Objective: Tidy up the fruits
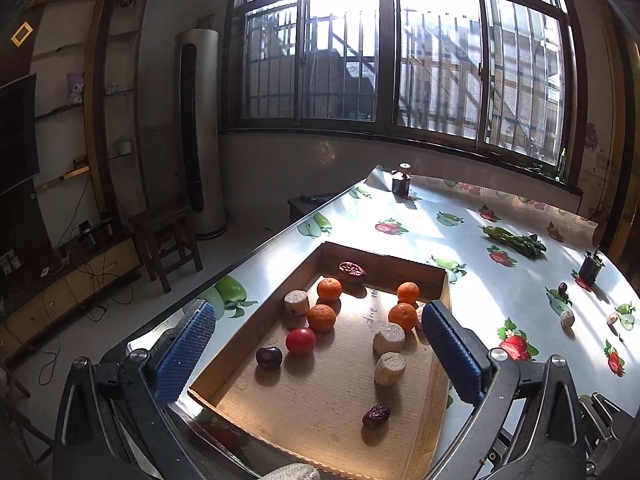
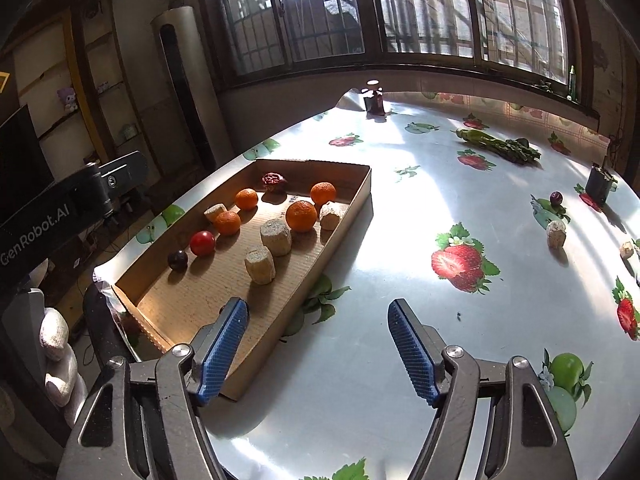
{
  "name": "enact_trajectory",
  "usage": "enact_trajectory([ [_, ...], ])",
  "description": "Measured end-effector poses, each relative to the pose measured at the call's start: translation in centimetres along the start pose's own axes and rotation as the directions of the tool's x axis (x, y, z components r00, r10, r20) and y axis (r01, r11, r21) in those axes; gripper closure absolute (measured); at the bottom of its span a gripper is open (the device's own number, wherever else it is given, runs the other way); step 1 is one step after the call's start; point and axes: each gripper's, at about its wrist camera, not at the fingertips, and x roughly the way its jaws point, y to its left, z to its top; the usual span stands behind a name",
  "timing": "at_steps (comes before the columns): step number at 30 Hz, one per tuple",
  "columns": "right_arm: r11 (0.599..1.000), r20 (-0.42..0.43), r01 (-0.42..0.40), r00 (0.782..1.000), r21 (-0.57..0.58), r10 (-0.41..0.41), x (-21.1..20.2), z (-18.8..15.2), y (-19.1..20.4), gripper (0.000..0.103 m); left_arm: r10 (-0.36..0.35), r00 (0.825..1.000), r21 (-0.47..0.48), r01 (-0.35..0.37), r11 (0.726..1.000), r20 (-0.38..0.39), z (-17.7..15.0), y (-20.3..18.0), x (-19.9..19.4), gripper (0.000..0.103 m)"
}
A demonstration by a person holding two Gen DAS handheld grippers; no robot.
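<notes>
- Both grippers, left gripper (image 1: 316,354) and right gripper (image 2: 316,350), hang with jaws spread, empty.
- Most fruit sits in the cardboard tray (image 2: 344,216); loose pieces (image 2: 556,233) near the table (image 2: 400,240) edge may roll off if nudged.
- A hard pinch could bruise the tomato (image 1: 300,341).

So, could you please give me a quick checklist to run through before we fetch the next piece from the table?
1. Left hand-held gripper empty and open: ok.
2. Right hand-held gripper empty and open: ok.
3. Cardboard tray has free floor at its near end: ok.
4. All pieces in the tray: not ok; a dark round fruit and a beige chunk lie on the table.
5. Whether another beige piece is fruit: cannot tell.
</notes>
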Motion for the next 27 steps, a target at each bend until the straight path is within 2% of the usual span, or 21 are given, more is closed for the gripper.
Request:
enact_trajectory([
  [13,1.0,-0.017,0.022,1.0,-0.015,-0.023,0.6,-0.2,0.5,0.024,-0.032,0.996,-0.005,0.032,0.999,-0.087,-0.9,0.2,1.9,0.0],
  [27,0.999,-0.049,0.038,0.998,-0.017,-0.038,1.7,-0.4,0.6,0.024,-0.016,0.991,0.005,0.017,1.0,-0.132,-1.6,0.4,3.4,0.0],
])
